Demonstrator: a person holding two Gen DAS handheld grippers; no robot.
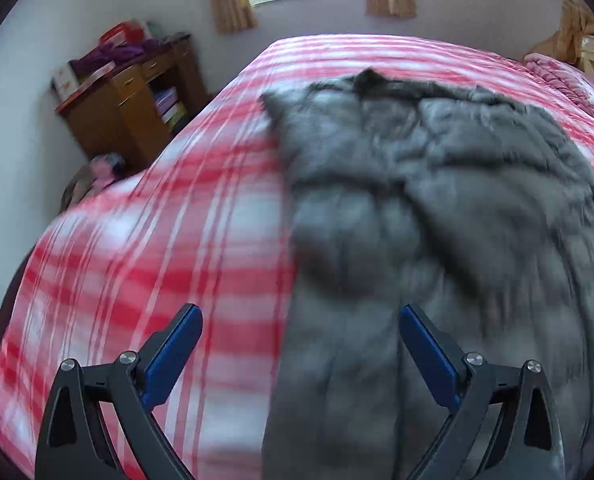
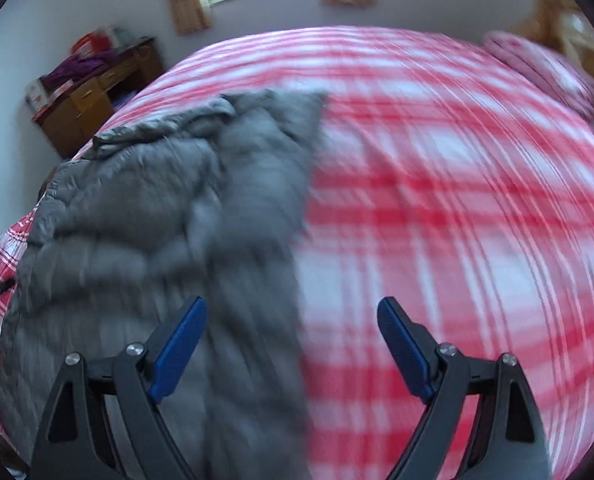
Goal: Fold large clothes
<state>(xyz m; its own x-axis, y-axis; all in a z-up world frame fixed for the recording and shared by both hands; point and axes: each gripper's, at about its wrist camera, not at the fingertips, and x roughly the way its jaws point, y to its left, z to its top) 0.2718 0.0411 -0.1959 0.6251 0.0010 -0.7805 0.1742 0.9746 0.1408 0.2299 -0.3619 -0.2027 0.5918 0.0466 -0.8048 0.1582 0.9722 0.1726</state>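
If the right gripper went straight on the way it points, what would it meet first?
Probably the right edge of the gray padded jacket, where it meets the red plaid bedspread. The open right gripper holds nothing; blur and unclear depth leave which of the two uncertain.

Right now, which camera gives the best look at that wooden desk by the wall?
The left wrist view: the wooden desk appears larger there, with drawers and shelf contents visible. The right wrist view shows it smaller, blurrier, near the picture's left edge.

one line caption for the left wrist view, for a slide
Open left tool above a grey coat lying on a red plaid bed.
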